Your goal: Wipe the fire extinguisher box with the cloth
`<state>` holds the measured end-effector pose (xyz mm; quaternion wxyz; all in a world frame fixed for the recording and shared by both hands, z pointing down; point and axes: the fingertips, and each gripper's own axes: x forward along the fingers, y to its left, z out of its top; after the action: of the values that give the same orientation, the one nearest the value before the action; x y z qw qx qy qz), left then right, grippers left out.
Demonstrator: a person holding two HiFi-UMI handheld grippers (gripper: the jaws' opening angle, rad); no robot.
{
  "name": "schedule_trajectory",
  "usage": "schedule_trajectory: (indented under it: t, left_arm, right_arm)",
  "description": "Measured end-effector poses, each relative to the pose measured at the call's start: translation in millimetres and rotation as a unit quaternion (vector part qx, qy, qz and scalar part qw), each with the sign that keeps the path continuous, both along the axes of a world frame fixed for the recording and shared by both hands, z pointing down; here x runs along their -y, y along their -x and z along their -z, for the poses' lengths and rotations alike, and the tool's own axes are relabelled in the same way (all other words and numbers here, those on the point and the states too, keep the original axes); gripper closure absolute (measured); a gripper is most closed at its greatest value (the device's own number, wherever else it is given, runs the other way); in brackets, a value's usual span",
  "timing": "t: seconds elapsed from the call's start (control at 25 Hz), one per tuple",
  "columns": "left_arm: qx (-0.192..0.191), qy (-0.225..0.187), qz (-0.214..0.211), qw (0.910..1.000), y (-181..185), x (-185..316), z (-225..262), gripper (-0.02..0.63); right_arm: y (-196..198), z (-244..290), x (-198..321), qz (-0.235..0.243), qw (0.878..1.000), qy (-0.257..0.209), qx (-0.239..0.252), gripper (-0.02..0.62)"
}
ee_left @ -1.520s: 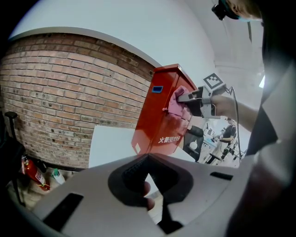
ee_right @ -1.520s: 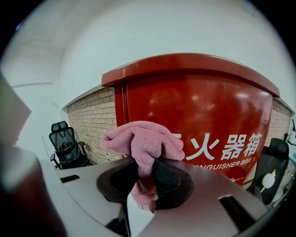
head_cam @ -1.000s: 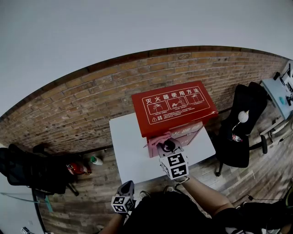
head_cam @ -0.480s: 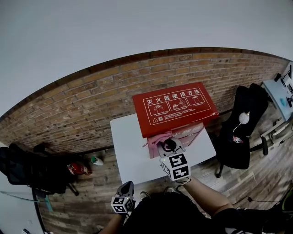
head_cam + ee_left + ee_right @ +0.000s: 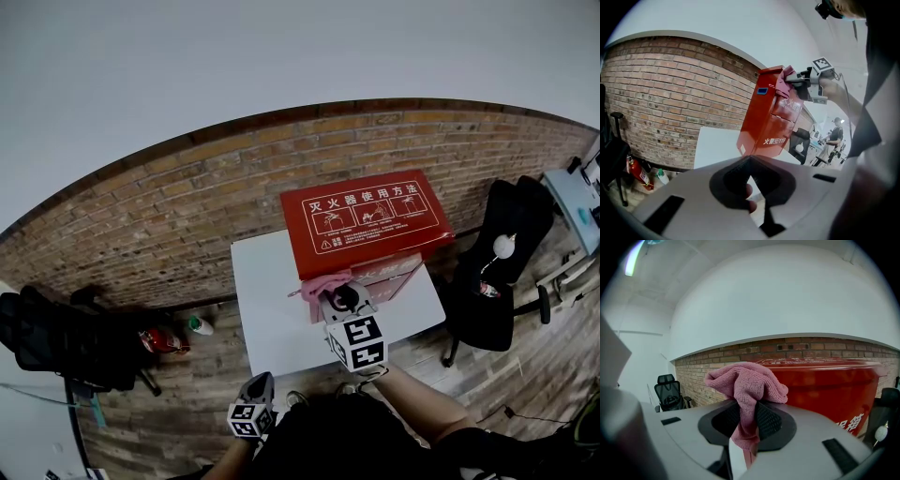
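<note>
Pinching the crumpled pink microfibre cloth tightly between its fingers, the right gripper holds it against the top front edge of the red metal fire extinguisher box, mid-frame on the white table; the left gripper, fingers together and empty, hangs low at bottom centre.

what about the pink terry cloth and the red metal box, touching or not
Touching. The left gripper view shows it side-on: the pink cloth, held by the right gripper, presses against the red box at its upper front edge.
</note>
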<state>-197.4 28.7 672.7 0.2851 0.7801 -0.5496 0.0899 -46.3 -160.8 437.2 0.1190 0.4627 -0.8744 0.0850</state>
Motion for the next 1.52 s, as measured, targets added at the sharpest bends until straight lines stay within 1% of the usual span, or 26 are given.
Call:
schedule_trajectory:
  t: [0.32, 0.56, 0.88, 1.36, 1.52]
  left_arm:
    - [-0.001, 0.003, 0.002, 1.0, 3.3, -4.2, -2.4, 0.589]
    - [0.001, 0.004, -0.002, 1.0, 3.1, -6.9, -2.0, 0.589]
    - [0.003, 0.007, 0.001, 1.0, 10.5, -14.6, -1.6, 0.589]
    - [0.008, 0.019, 0.014, 0.9997, 29.2, -32.4, -6.4, 0.589]
    - [0.009, 0.022, 0.015, 0.9996, 30.4, -37.4, -8.0, 0.589]
  right_arm:
    - [17.2, 0.9, -4.2, 0.014, 1.0, 0.001, 0.005, 0.5]
    - [19.3, -2.9, -5.2, 0.015, 1.0, 0.0, 0.003, 0.5]
    - [21.1, -31.0, -4.9, 0.013, 1.0, 0.014, -0.016, 0.5]
    - [23.0, -68.3, -4.9, 0.004, 0.999, 0.033, -0.027, 0.5]
    - [24.3, -82.0, -5.5, 0.007, 0.999, 0.028, -0.028, 0.5]
